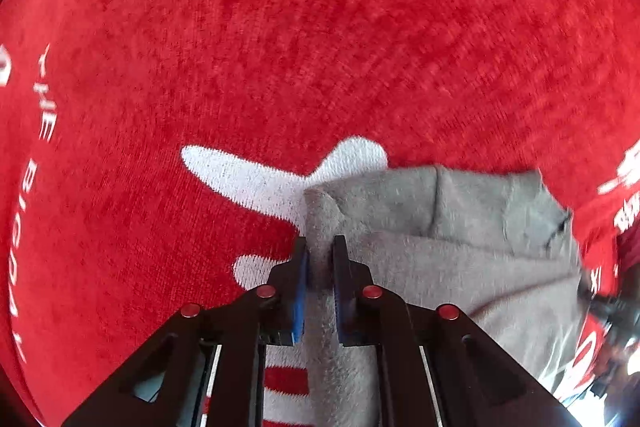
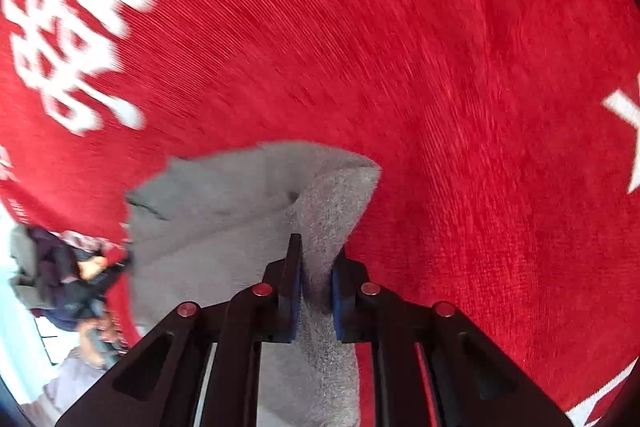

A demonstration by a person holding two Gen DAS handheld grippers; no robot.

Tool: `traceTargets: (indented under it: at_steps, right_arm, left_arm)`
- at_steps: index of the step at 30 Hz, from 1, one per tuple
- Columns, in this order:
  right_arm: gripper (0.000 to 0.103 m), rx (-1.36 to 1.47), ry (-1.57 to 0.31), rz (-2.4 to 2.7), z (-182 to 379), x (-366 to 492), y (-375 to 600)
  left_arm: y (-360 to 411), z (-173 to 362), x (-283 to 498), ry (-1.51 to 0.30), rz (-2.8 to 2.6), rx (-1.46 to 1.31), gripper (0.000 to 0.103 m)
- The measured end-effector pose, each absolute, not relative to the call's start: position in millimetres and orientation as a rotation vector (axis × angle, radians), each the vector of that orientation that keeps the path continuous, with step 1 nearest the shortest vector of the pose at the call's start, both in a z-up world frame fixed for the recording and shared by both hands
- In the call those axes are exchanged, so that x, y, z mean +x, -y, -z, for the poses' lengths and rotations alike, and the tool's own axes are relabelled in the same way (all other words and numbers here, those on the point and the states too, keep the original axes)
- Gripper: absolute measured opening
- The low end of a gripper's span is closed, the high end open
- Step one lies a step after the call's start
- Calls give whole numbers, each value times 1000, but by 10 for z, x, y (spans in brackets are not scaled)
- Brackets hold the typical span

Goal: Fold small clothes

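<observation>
Grey fleece, soft and thick, is what you hold at this moment: a small grey garment (image 1: 460,259) lies on a red cloth with white letters (image 1: 280,47), which covers the whole surface under it. Your left gripper (image 1: 320,267) has its jaws closed on one corner of the garment, and the fabric stands up between the blue pads in a bunched ridge. Your right gripper (image 2: 316,275) has its jaws closed on the opposite corner in the same way.

You hold two corners of one edge, I think, so that the edge stays straight when you lift it and carry it over the rest of the garment. Both grippers point steeply down, which keeps the pinch close to the cloth.

One danger: such thick fleece can slip out of a small pinch, and the red cloth below may be caught together with it. I cannot tell from these views if it is.
</observation>
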State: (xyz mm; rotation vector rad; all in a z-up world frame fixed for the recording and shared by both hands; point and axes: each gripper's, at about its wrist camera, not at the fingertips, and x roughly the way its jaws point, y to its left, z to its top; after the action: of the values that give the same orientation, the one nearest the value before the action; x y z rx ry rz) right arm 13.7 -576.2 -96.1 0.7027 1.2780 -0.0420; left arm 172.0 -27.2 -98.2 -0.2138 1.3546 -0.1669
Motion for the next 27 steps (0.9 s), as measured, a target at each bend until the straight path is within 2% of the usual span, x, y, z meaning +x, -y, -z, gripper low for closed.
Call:
traceTargets:
  at_steps: [1,2,3,4,5,9,12,15,16,21,22,27]
  right_arm:
    - [20,700,-1250,55,951,117,5771]
    - [28,696,-1243,74,928,115,5764]
    - [41,691,-1248,91,895,116,5744]
    - [50,671,-1258,101,860,128,5707]
    - [63,632,-1273,114,812,128,5681]
    - [63,433,-1257,152,497,74,5464]
    - [63,388,-1212,124,303,-27,5270]
    - [63,397,-1208,69,242,-137,5076]
    - [63,407,-1214,45,262,-138,4943]
    - [63,409,-1259,-50,355,-231,4593]
    - [63,400,-1264,-63,356,-255,4540]
    - [63,421,-1273,-97,349,-340,4447]
  left_arm:
    - [293,972,1715,-1354,143,-195,26]
    - [307,964,1709,-1353,131,-177,46]
    - [327,927,1696,-1351,107,-133,57]
    - [272,857,1644,-1337,97,-106,63]
    - [279,803,1614,-1324,105,-92,62]
    - [301,561,1452,-1305,223,-127,63]
    - [452,467,1361,-1324,407,-141,63]
    - [745,576,1300,-1382,524,-28,62]
    - [848,588,1284,-1391,524,21,61]
    - [900,679,1240,-1398,516,103,14]
    - [836,672,1253,-1411,517,77,0]
    - [558,664,1233,-1402,460,102,0]
